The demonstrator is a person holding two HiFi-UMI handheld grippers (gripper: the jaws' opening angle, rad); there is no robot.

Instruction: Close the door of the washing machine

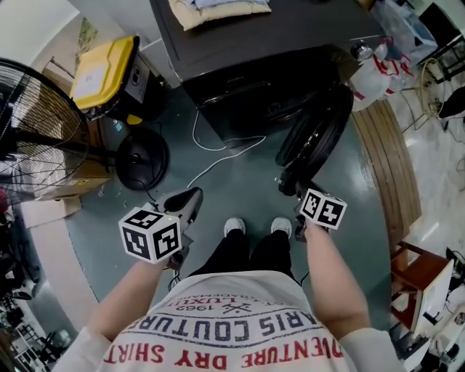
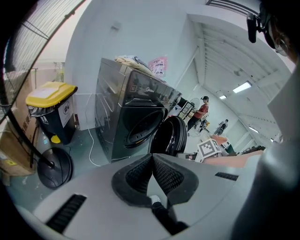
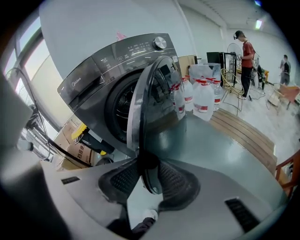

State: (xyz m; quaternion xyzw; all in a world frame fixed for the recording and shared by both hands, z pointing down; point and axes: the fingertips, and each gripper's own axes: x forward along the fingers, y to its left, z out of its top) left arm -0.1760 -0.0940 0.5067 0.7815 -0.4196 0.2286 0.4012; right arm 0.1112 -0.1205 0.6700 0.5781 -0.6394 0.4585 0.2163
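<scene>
Caught from above: a dark grey front-loading washing machine [image 1: 290, 43] is shown on a grey-green floor [image 1: 243, 185], its round door [image 1: 320, 134] swung wide open at the right of its front. The door's free edge is taken by the right gripper [image 3: 145, 165] — in the right gripper view the dark rim is seen standing between the two ribbed pads [image 3: 176, 180], which are closed against it on either side. The left gripper [image 2: 152, 158] is held apart from the machine and pointed toward its front; its jaws are brought together tip to tip, with nothing between them. Folded laundry [image 1: 218, 11] is piled on the machine's top, and a white cable [image 1: 218, 156] is trailed across the floor before it. A yellow-lidded bin [image 1: 105, 69] is set to the machine's left, with the round black base [image 1: 142, 158] of a standing fan close by. Large water bottles [image 3: 201, 96] with red labels are lined up on the other side of the machine — next to a low wooden platform [image 3: 243, 133].
</scene>
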